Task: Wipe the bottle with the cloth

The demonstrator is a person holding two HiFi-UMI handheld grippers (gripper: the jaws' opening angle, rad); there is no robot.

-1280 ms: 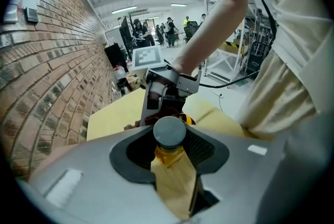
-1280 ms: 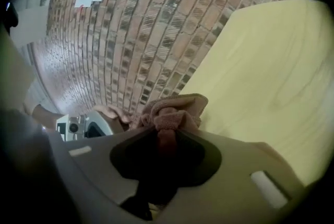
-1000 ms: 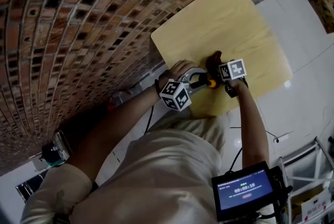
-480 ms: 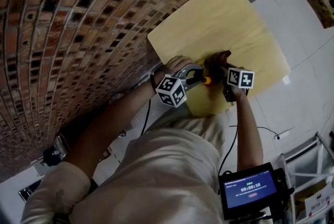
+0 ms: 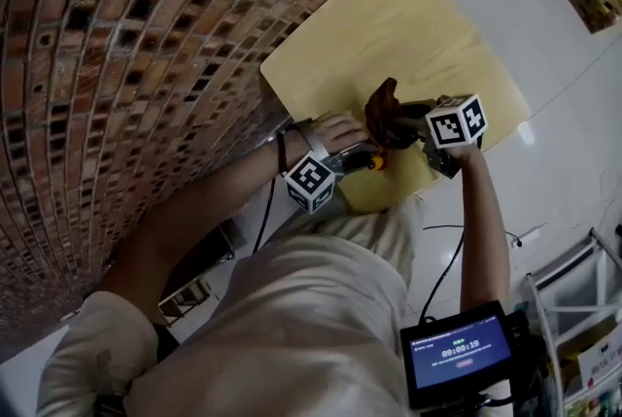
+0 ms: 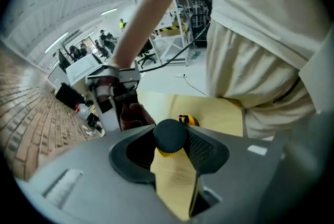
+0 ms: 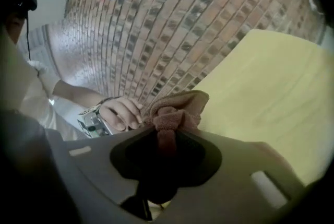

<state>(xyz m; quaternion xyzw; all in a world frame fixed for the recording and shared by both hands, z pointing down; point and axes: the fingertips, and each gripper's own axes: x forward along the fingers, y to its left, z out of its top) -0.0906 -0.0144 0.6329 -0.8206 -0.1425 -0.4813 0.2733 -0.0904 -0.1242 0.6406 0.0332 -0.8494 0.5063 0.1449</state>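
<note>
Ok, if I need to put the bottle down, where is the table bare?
The table is bare beyond the cloth, from the brick wall across to its outer edge and out to the far corner. It is crowded only at the near edge, where the left gripper grips the bottle and the right gripper holds the cloth close by.

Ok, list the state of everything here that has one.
Left gripper: jaws shut on the bottle.
Right gripper: jaws shut on the cloth.
Bottle: capped, held between the jaws.
Cloth: bunched up, one end pinched between the jaws.
</note>
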